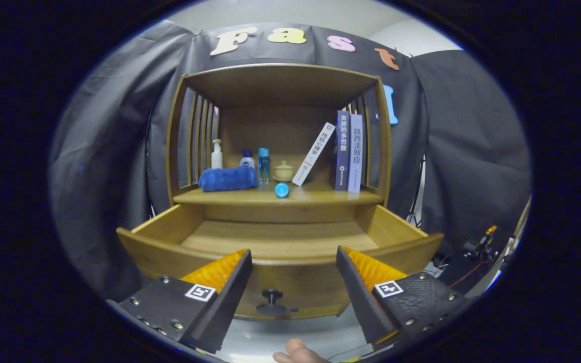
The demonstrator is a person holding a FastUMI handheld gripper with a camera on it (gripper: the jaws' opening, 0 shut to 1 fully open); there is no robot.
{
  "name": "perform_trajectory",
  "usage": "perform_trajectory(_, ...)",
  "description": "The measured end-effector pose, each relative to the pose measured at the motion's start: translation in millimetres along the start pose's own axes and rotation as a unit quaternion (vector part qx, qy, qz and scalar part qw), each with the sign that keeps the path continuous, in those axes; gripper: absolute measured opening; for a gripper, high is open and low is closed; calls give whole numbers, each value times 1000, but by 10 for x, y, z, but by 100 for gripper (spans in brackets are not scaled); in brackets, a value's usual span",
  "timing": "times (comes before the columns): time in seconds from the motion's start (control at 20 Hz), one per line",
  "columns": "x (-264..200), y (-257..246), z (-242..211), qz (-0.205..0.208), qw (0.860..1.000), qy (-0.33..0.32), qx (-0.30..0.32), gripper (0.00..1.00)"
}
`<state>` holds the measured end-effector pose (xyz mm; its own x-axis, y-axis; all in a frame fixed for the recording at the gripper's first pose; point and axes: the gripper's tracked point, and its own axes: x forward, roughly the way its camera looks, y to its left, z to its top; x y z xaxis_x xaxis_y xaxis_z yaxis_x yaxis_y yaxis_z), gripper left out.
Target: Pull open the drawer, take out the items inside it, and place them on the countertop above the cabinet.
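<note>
Just beyond the spread, empty gripper (293,262), the drawer (280,242) stands open.

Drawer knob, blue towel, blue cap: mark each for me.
Drawer knob (272,294), gripper view, on its round head, between the open gripper (294,262) fingers.
Blue towel (228,179), gripper view, middle of the roll.
Blue cap (281,190), gripper view, its round face.
</note>
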<state>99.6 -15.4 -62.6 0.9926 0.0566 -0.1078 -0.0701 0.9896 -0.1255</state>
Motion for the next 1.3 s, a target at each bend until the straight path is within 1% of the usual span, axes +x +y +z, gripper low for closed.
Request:
perform_trajectory(0.1,246,29,205,7,1000,6,9,99)
perform_trajectory(0.2,520,28,360,3,1000,17,3,99)
perform_trajectory(0.3,818,85,422,5,999,34,5,99)
perform_trajectory(0.4,1131,185,361,14,998,67,0,99)
perform_trajectory(0.5,1444,227,229,14,994,103,-26,99)
perform_trajectory(0.55,1609,225,181,6,993,113,-32,99)
perform_trajectory(0.6,1682,286,13,13,986,163,-29,99)
perform_trajectory(0.65,1673,353,-99,19,983,184,-18,98)
perform_trajectory(0.7,1646,361,-122,18,980,197,-19,97)
perform_trajectory(0.75,1689,301,-122,7,980,198,-16,96)
perform_trajectory(0.8,1686,317,-72,8,982,191,-8,93)
perform_trajectory(0.95,1665,346,24,1,979,201,15,93)
perform_trajectory(1.05,1711,421,149,4,980,200,20,93)
perform_trajectory(1.2,1964,441,284,-2,981,191,15,93)
perform_trajectory(1.3,2155,434,342,-11,982,184,27,93)
